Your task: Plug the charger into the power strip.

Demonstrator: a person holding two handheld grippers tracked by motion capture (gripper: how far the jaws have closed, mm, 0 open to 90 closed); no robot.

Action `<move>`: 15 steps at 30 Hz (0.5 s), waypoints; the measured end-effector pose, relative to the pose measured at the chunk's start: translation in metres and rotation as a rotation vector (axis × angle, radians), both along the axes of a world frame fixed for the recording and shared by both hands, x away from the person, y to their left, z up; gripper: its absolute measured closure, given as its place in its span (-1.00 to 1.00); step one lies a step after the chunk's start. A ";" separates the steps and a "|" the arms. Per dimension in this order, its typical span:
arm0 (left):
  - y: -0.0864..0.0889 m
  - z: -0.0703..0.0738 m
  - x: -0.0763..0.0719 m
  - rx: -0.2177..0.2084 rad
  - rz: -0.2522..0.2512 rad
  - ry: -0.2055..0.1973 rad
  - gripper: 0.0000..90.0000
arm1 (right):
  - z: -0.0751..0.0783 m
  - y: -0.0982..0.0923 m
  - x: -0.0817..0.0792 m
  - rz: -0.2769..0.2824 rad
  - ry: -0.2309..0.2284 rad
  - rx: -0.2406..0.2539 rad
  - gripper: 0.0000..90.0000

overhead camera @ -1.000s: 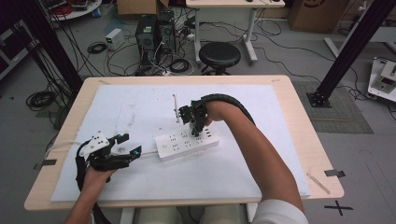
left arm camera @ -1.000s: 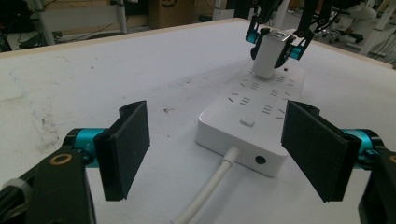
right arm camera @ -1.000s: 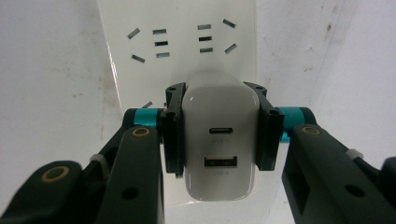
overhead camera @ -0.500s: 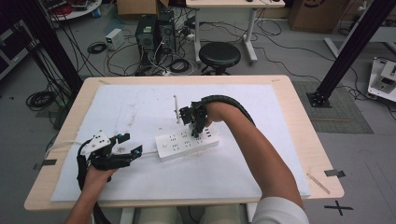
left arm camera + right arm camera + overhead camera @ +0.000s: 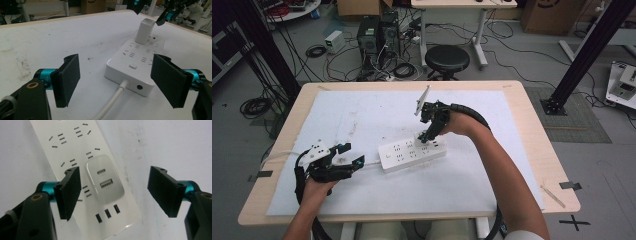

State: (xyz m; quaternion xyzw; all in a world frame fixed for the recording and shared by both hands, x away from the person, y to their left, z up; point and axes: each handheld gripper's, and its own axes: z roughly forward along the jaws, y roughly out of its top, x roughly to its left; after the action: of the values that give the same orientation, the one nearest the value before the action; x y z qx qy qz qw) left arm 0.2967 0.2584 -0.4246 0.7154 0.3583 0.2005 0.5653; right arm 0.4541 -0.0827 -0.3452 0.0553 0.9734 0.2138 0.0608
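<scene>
Desk (image 5: 532,150) with white sheet (image 5: 362,115) over most of its top. The white power strip (image 5: 412,154) lies flat near the middle of the sheet, its cord (image 5: 110,103) leaving the end that faces my left gripper (image 5: 345,156).

Progress: the white USB charger (image 5: 104,178) stands upright in a socket near the far end of the strip, two ports facing up. From the left gripper view it looks fully seated, body square to the strip's face, though I cannot see the prongs. I judge the plugging-in done, or all but done. Left to do, as far as I can judge: clear my right gripper (image 5: 426,136) from the charger and, if needed, press once to confirm seating.

Grippers: right gripper is released, jaws spread wide, hovering directly above the charger with a pad on each side and neither touching it. Left gripper is also released, jaws wide, low over the sheet just beside the cord end of the strip, holding nothing and not touching the strip.

Change from the earlier high-view frames: my right hand stays over the same end of the strip, and the strip has not shifted. My left gripper has moved a little nearer the strip's cord end. Nothing else on the desk has moved.
</scene>
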 end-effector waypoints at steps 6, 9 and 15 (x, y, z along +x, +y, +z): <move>-0.001 0.001 -0.002 -0.011 -0.001 -0.002 -0.47 | 0.005 -0.024 -0.010 -0.093 -0.011 0.078 -0.52; 0.001 0.001 -0.002 -0.022 0.003 -0.001 -0.47 | 0.009 -0.039 -0.018 -0.144 -0.032 0.111 -0.52; 0.002 0.002 -0.003 -0.020 -0.001 -0.004 -0.47 | 0.012 -0.065 -0.030 -0.214 -0.051 0.151 -0.52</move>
State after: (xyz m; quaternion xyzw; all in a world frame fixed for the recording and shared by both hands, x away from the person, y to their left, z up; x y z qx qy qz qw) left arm 0.2939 0.2599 -0.4226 0.7097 0.3588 0.1980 0.5731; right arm 0.4245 -0.1475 -0.3330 0.1575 0.9412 0.2803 0.1038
